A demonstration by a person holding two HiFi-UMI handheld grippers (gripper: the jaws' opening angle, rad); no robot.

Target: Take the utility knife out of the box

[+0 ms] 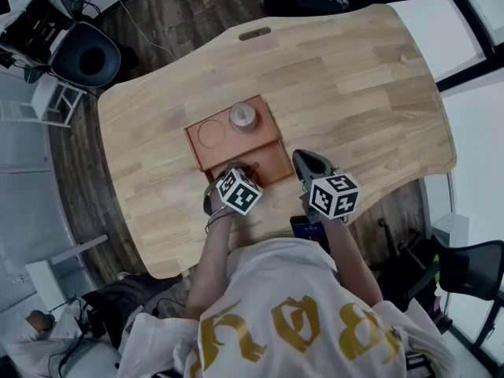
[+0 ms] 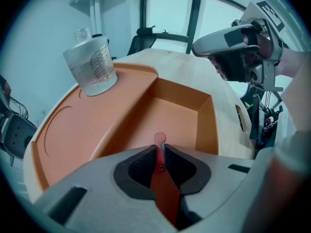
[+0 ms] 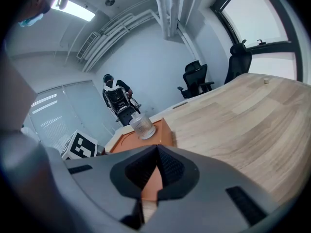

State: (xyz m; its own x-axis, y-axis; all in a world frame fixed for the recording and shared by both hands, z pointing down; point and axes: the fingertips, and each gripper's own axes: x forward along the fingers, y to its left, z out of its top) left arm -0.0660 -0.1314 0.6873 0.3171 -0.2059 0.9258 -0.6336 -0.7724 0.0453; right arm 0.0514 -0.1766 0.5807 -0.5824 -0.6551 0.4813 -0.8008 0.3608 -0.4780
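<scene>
Wooden tabletop (image 1: 354, 77) carries an orange box (image 1: 197, 152). The right hand-held gripper (image 3: 156, 152), jaws pressed together and empty, sits beside the box. The left hand-held gripper (image 2: 160, 147) is over its deep compartment. A clear graduated jar (image 2: 91, 64) stands on the shallow section. The left jaws clamp the red utility knife (image 2: 163, 178).

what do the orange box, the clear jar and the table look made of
Box: likely moulded plastic, matte orange, rounded seamless edges. Jar: clear glass or plastic, see-through with printed marks. Table: wood, pale jointed planks with grain.
</scene>
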